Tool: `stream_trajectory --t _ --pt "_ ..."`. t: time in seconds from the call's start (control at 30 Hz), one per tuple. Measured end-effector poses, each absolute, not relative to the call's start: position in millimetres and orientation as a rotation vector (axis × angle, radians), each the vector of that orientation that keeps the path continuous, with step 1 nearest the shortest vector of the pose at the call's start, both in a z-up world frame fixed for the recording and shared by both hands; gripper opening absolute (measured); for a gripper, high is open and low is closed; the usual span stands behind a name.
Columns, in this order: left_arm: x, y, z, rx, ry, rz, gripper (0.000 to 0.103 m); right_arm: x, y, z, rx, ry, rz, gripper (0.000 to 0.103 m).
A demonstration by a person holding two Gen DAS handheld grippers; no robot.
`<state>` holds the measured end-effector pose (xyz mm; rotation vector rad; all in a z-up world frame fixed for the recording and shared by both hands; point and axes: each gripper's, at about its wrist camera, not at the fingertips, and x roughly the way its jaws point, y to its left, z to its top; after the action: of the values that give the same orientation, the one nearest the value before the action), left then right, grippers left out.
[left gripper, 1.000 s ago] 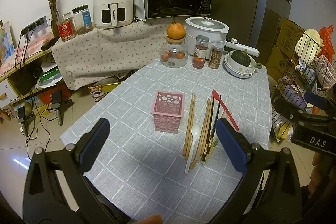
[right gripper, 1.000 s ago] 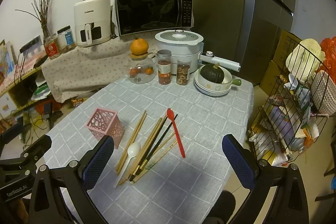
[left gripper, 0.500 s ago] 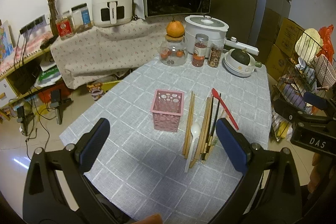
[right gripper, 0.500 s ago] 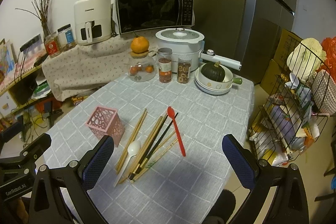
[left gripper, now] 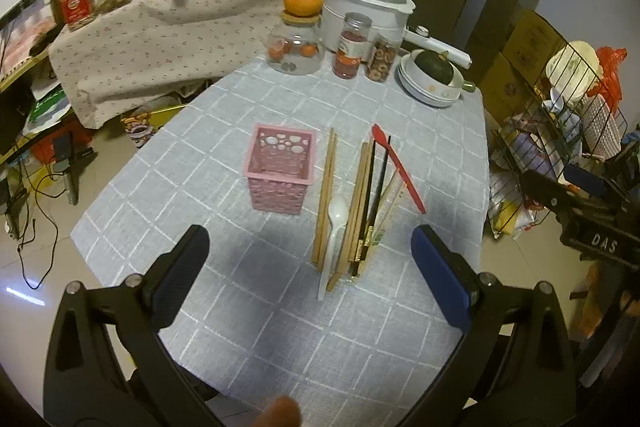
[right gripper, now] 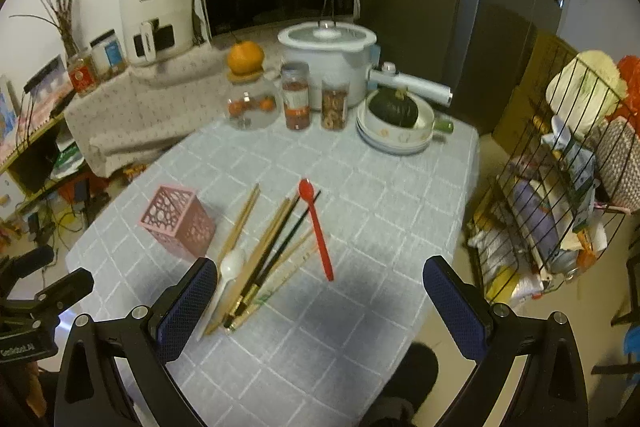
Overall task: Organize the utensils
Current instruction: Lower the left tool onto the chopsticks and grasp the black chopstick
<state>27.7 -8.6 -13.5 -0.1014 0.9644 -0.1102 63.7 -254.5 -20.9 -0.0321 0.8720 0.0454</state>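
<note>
Tabletop [left gripper: 248, 327]: grey checked cloth.
Left tongs [left gripper: 310, 279], right tongs [right gripper: 322, 301]: both spread wide, holding nothing, above the near edge.
Pink basket [left gripper: 280, 167]: upright, just left of the utensils.
Chopsticks [left gripper: 362, 203], red spoon [right gripper: 316, 227], white spoon [left gripper: 334, 227]: long axes pointing away; right tongs likely nearer.

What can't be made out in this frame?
- White spoon handle: right view, hidden behind the right gripper finger.
- Pink basket floor: left view, hidden by its own walls.
- Jar label text: too small in both views.
</note>
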Motion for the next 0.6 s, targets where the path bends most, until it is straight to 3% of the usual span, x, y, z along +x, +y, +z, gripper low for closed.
stream_trajectory --t 0.17,0.33,0.4,0.5,0.6 --pt "50 -32 -18 -0.066 0.995 -0.180 0.097 87 -268 -34 0.000 0.954 0.101 0.103" --pt "87 -55 -40 -0.117 1.120 -0.270 0.072 112 -293 -68 0.082 1.042 0.109 0.088" --pt "109 -72 -55 -0.112 1.172 -0.290 0.064 122 -304 -86 0.124 1.090 0.132 0.073" --pt "128 -95 -76 -0.096 1.233 -0.334 0.052 135 -321 -115 0.206 1.173 0.146 0.061" --pt "152 -119 -104 -0.069 1.290 -0.362 0.032 140 -326 -125 0.198 1.192 0.132 0.059"
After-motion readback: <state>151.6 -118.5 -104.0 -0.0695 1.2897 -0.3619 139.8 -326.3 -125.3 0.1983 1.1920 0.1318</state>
